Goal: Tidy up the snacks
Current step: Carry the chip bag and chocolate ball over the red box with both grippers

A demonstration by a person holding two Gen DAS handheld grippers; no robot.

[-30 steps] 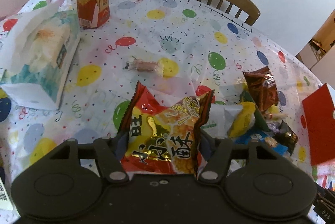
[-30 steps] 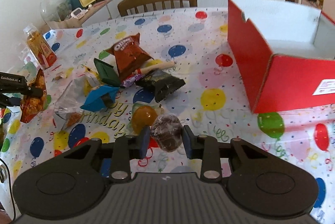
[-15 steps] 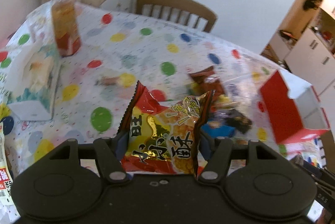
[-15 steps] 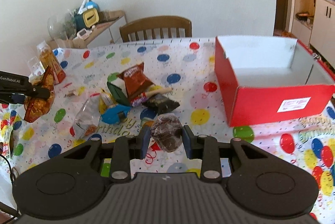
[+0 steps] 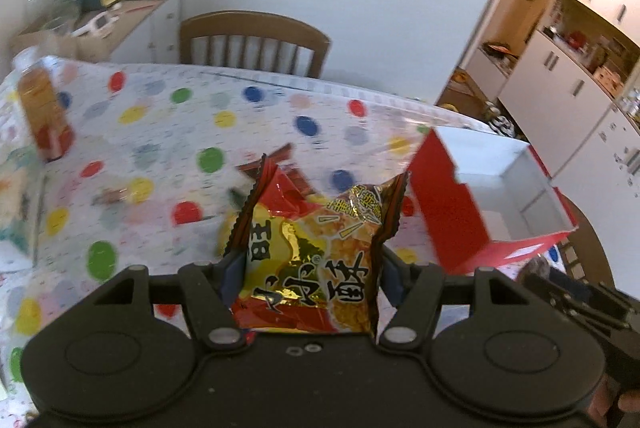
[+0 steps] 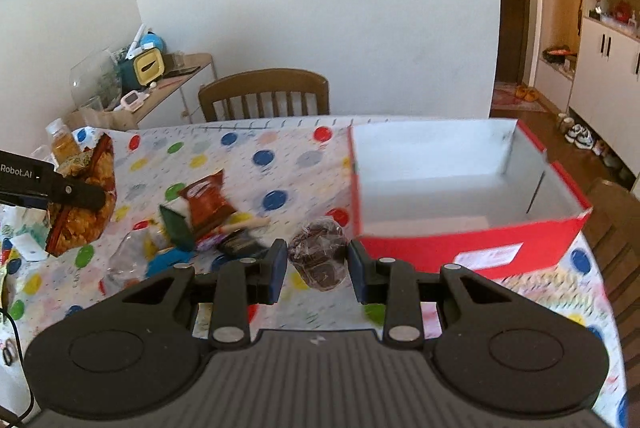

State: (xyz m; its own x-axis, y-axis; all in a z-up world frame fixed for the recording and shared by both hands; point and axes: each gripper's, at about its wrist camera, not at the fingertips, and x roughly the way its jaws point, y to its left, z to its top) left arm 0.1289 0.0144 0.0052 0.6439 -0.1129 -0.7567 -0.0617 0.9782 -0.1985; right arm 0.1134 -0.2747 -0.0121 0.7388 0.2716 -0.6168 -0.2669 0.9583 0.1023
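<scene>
The red box (image 6: 472,248) stands open-topped at the right of the table (image 6: 288,156), its white inside bare and nothing above its rim; a pile of loose snacks (image 6: 208,220) crowds the cloth left of it; the far strip of table toward the chair (image 6: 264,92) lies bare; a bottle (image 5: 44,112) stands upright at the far left edge.
</scene>
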